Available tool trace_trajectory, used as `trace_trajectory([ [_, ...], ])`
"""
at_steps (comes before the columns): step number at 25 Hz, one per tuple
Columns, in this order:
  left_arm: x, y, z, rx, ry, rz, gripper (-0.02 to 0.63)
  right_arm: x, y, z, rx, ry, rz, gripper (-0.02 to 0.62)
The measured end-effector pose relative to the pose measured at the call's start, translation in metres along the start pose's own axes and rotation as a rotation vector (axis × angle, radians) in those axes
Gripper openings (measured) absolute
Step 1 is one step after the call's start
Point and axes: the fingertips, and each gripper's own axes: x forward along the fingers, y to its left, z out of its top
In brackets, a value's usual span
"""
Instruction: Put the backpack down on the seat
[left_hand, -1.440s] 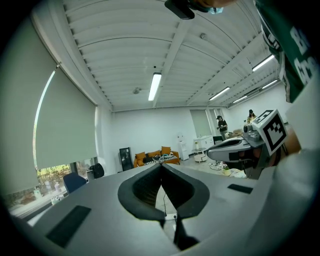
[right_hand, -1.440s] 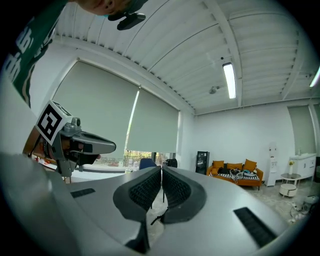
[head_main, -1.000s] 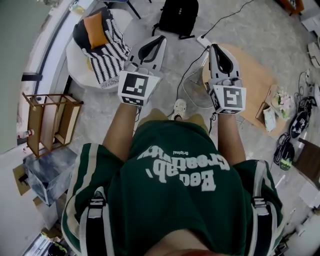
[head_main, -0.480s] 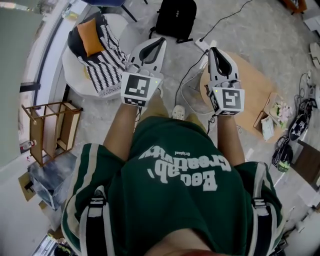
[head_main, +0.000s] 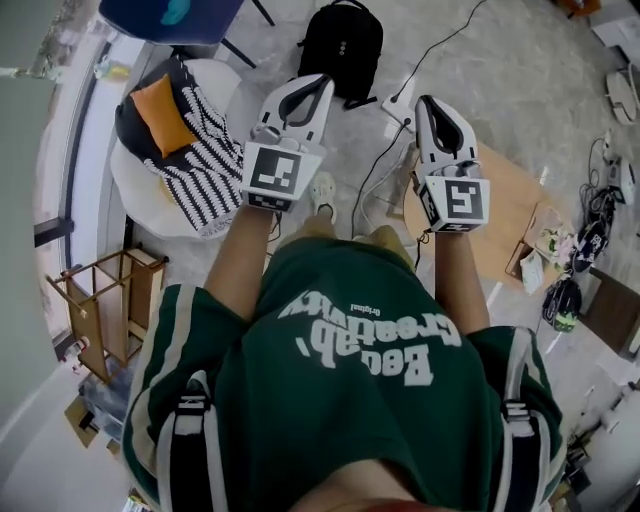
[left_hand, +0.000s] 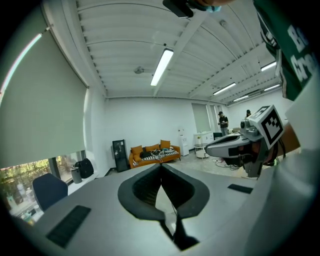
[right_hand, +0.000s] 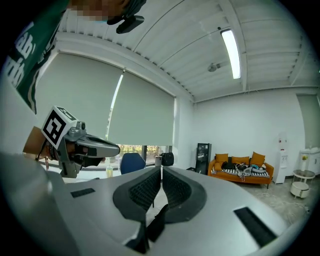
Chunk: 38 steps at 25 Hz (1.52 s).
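Note:
A black backpack (head_main: 342, 45) lies on the floor ahead of me, at the top of the head view. To its left stands a round white seat (head_main: 135, 185) with a striped blanket (head_main: 195, 150) and an orange cushion (head_main: 160, 112) on it. My left gripper (head_main: 318, 85) and right gripper (head_main: 425, 103) are held out in front of my chest, side by side, both shut and empty. Neither touches the backpack. In the left gripper view the jaws (left_hand: 161, 167) meet with nothing between them; the same holds in the right gripper view (right_hand: 161, 170).
A blue chair (head_main: 170, 15) stands behind the white seat. A power strip with cables (head_main: 400, 105) and a round wooden board (head_main: 500, 210) lie on the floor to the right. A wooden rack (head_main: 100, 315) stands at the left. An orange sofa (left_hand: 152, 152) is far across the room.
The floor, seat and backpack have slid down and closer in the head view as I walk forward. Both grippers stay shut and level in front of me.

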Motion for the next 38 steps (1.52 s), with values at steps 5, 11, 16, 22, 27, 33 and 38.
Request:
trace_trajectory([
  [5, 0.046, 0.061, -0.018, -0.01, 0.027, -0.045, 0.018, 0.067, -0.01, -0.01, 0.02, 0.04, -0.052, 0.035],
  [11, 0.096, 0.105, -0.046, -0.014, 0.064, -0.059, 0.018, 0.121, -0.034, -0.019, 0.039, 0.06, -0.073, 0.035],
  [16, 0.154, 0.128, -0.06, -0.031, 0.088, -0.06, 0.018, 0.171, -0.072, -0.032, 0.054, 0.079, -0.074, 0.035],
  [22, 0.247, 0.15, -0.062, -0.036, 0.121, -0.037, 0.018, 0.251, -0.132, -0.045, 0.077, 0.087, 0.004, 0.035],
  [27, 0.322, 0.174, -0.057, -0.036, 0.115, 0.022, 0.018, 0.319, -0.188, -0.034, 0.104, 0.044, 0.078, 0.035],
  [33, 0.382, 0.202, -0.071, -0.048, 0.138, 0.064, 0.018, 0.383, -0.227, -0.043, 0.144, 0.003, 0.118, 0.035],
  [38, 0.414, 0.233, -0.096, -0.032, 0.156, 0.007, 0.018, 0.442, -0.24, -0.072, 0.181, 0.038, 0.094, 0.037],
])
